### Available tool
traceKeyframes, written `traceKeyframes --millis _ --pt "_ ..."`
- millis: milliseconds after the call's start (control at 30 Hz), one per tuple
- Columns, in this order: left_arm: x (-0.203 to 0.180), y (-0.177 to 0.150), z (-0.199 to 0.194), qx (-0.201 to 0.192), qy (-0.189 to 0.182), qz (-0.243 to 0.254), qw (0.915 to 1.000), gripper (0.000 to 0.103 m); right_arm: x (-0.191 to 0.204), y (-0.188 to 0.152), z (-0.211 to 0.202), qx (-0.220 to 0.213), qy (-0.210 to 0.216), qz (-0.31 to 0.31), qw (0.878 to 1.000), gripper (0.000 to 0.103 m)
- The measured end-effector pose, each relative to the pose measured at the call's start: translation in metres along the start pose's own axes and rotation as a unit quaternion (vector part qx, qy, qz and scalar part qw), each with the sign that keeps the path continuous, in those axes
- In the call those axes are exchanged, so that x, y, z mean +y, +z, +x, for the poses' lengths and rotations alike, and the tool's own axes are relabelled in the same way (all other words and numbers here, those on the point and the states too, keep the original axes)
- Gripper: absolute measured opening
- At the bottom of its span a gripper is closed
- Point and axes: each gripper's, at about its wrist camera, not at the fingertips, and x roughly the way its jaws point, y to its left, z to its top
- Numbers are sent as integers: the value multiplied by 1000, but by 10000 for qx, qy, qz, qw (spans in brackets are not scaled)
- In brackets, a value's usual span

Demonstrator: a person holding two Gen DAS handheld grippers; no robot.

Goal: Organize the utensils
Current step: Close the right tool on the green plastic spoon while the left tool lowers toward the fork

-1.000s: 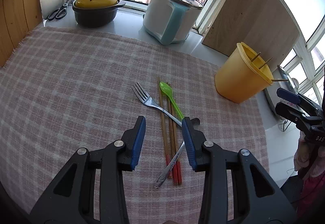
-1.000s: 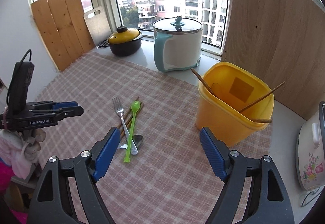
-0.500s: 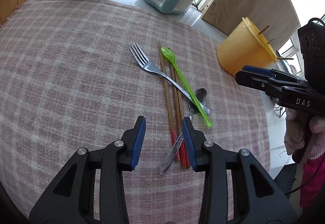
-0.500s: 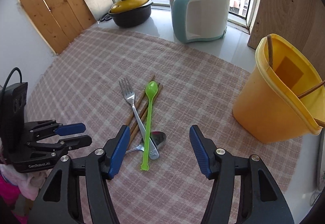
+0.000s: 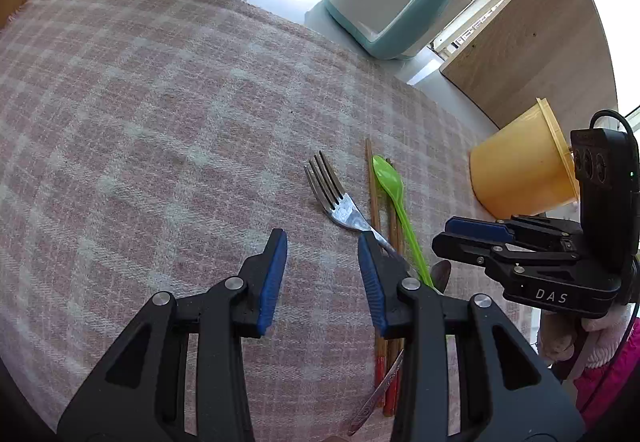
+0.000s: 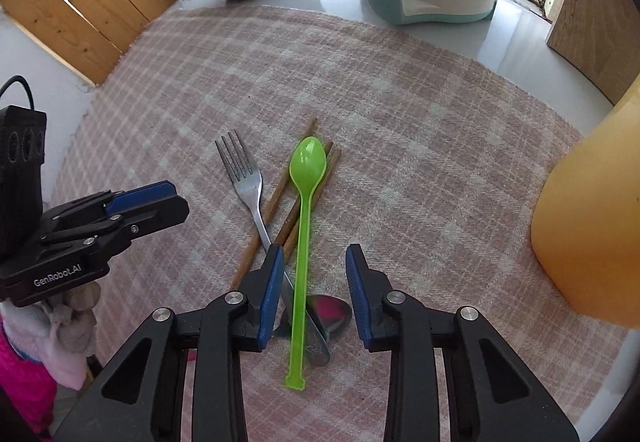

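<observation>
Pink-and-white checked cloth covers the counter below a bright window, and on it at lower centre of the right wrist view the green plastic spoon lies across a steel fork, wooden chopsticks and a metal spoon, with the yellow tub at the right edge. Right gripper hangs over them, its jaws closing with the green handle between the pads but untouched; left gripper, at lower centre of its own view, is partly open and holds nothing

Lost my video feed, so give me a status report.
Right gripper closing astride long green plastic spoon, not gripping yet. Left gripper part-open, empty. Spoon lies across metal fork and wooden chopsticks; they may snag.
</observation>
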Motion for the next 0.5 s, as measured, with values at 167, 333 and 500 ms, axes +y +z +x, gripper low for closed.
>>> traceKeyframes --millis 167,333,500 --pt "5 14 16 32 9 -100 9999 37 -7 11 15 165 247 179 9994 24" --pt "4 19 26 97 53 -74 9999 37 -6 14 27 337 340 157 9987 19" --pt "-1 21 31 70 110 -9 9999 37 -6 17 29 356 351 62 9987 15"
